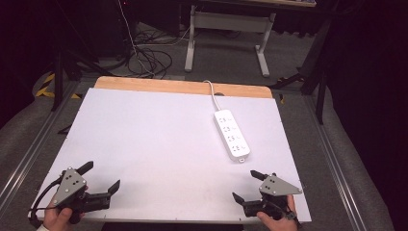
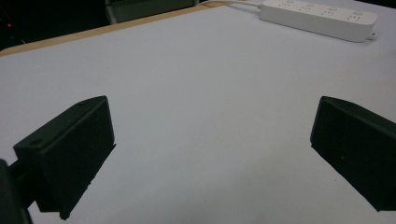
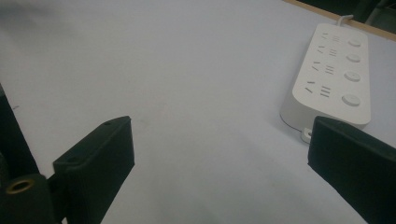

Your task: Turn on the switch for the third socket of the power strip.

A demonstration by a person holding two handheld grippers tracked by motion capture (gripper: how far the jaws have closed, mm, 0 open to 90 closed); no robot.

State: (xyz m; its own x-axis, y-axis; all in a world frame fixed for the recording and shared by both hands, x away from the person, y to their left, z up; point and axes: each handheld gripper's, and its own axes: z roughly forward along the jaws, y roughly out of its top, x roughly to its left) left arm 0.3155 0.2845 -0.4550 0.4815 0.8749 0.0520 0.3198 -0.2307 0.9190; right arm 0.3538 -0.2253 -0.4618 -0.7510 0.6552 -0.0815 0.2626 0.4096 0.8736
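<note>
— You're holding the left gripper at the near left corner of the white table, and its jaws are standing wide apart with nothing between them. Your right gripper is sitting at the near right corner, spread just as wide and gripping nothing either.

— And the power strip?

— It's lying flat on the right half of the table, past your right gripper and clear of it, running away from you with its cord trailing off over the far wooden edge. From the right gripper view the near end of the strip is showing just beyond your jaws.

— How should I be going in?

— I'd judge the right hand is the closer one. You're best coming at it square across the narrow width, jaws kept wide until they're straddling both long sides, and staying low so the strip isn't skating away.

— Anything printed on it?

— I'm making out four rows of sockets and four round buttons, but no brand name or lettering is coming through clearly enough to read.
</note>
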